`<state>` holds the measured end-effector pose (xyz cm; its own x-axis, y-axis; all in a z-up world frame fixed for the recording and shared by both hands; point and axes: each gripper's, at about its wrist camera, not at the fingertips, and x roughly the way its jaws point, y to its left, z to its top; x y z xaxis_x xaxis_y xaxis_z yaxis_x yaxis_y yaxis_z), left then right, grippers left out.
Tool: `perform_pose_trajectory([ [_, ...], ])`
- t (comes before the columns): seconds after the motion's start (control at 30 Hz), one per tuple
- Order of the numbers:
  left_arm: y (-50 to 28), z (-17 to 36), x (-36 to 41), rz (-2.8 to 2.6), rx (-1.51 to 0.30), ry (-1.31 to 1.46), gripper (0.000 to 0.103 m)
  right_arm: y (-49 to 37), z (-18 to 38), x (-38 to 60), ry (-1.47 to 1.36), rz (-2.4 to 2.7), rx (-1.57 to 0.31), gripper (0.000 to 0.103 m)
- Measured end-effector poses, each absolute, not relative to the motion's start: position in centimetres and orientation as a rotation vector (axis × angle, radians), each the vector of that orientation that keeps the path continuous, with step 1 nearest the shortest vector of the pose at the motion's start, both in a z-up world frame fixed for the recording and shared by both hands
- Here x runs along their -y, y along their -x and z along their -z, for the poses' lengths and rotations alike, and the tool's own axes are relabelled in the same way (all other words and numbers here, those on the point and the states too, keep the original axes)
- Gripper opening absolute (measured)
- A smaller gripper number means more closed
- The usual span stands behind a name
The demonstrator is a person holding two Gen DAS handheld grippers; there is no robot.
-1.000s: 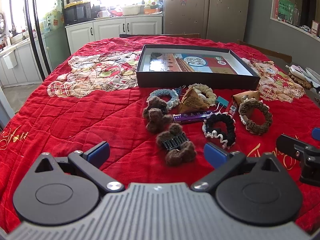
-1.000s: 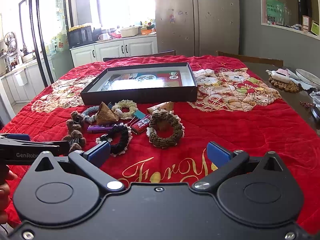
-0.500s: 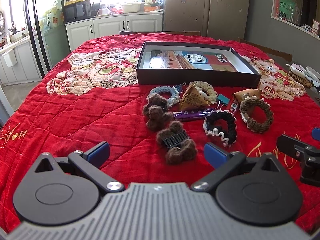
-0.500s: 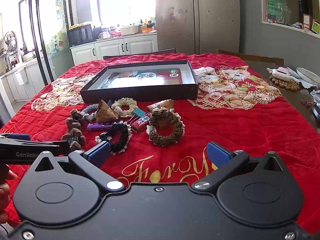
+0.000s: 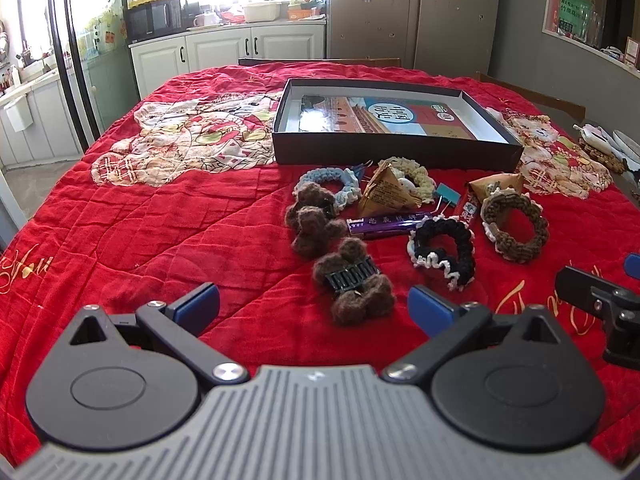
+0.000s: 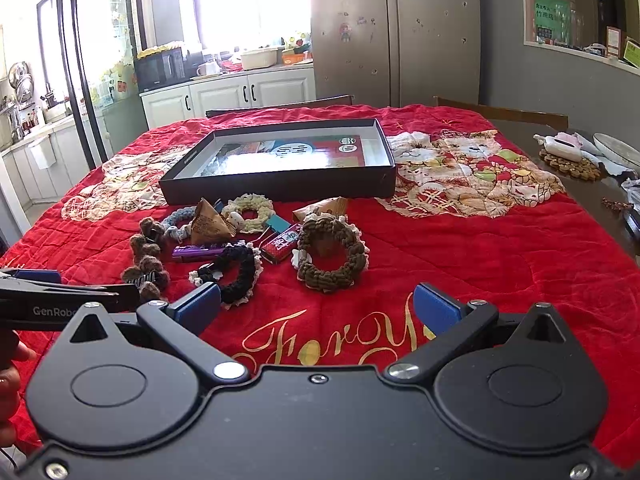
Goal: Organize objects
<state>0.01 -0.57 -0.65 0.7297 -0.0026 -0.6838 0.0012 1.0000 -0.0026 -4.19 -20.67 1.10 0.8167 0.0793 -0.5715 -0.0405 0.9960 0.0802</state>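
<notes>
The left hand-held gripper (image 5: 314, 306) is wide open with nothing in it, so it should go down straight over the brown fuzzy clip (image 5: 354, 284), well in front of the black box (image 5: 396, 154).

Bright daylight from the blown-out kitchen window (image 6: 248, 4), glare inside the box (image 6: 280, 160), fisheye-bowed edges, sharp focus.

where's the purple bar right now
In the left wrist view the purple bar lies mid-pile on the red quilt, between the brown clip on its left and the black scrunchie on its right.
</notes>
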Motion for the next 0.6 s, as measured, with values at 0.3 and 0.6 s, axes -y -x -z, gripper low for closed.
perform_pose_trajectory([
  [0.3, -0.17, 0.75, 0.51, 0.004, -0.762, 0.002, 0.103, 4.05, -0.88, 20.85, -0.071, -0.063, -0.621, 0.103],
  [0.6, -0.76, 1.27, 0.51, 0.014, -0.79, 0.0, 0.103, 3.52, -0.67, 20.93, -0.061, -0.06, -0.631, 0.103],
])
